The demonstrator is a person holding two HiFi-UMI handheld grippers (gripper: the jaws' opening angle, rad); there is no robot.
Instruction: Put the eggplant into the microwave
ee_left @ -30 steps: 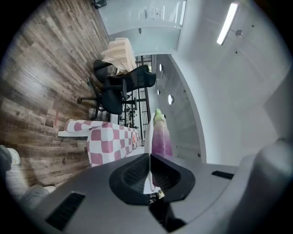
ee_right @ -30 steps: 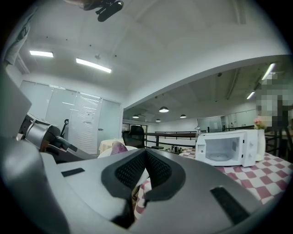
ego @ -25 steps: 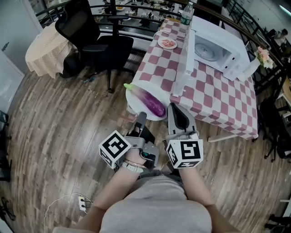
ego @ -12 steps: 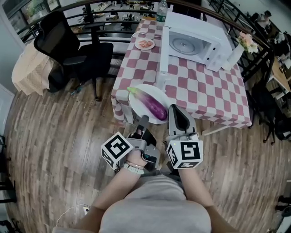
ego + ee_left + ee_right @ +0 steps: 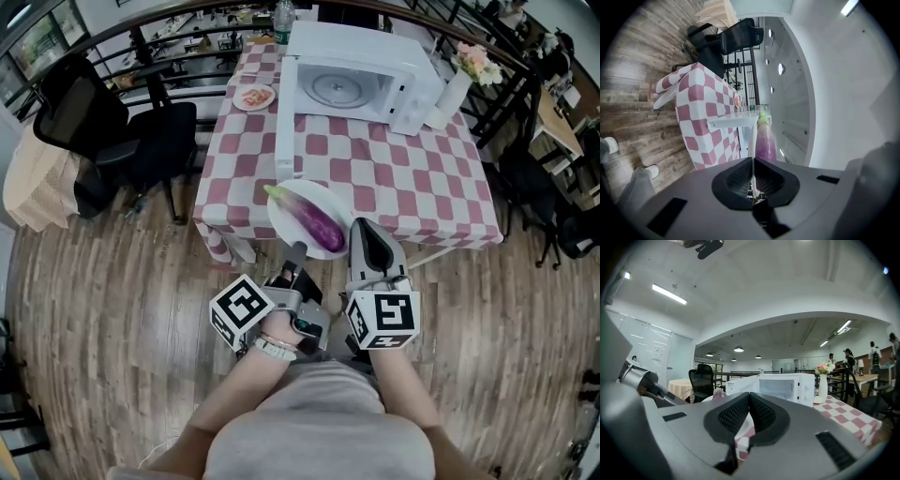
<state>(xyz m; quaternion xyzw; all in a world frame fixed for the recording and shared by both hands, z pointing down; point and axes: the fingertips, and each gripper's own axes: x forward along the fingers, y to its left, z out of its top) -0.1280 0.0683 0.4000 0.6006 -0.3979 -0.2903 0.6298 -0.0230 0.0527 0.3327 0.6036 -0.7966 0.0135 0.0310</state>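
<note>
Surface (image 5: 422, 178) swings square ahead of you. Left tool (image 5: 297, 251) clenches the plate (image 5: 284, 208) rim, eggplant (image 5: 314, 220) riding it over the near edge; right tool (image 5: 362, 227) shut, empty. Carrying step: next, reach the open microwave (image 5: 356, 80) at the far edge.

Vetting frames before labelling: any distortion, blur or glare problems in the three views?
Head view: strong fisheye, so the floor planks bow, but it is sharp and evenly lit. Left gripper view: rolled sideways with a black round vignette; the left tool fills the bottom and the eggplant is readable. Right gripper view: same vignette; the ceiling light is bright without flare and the microwave is clear.
</note>
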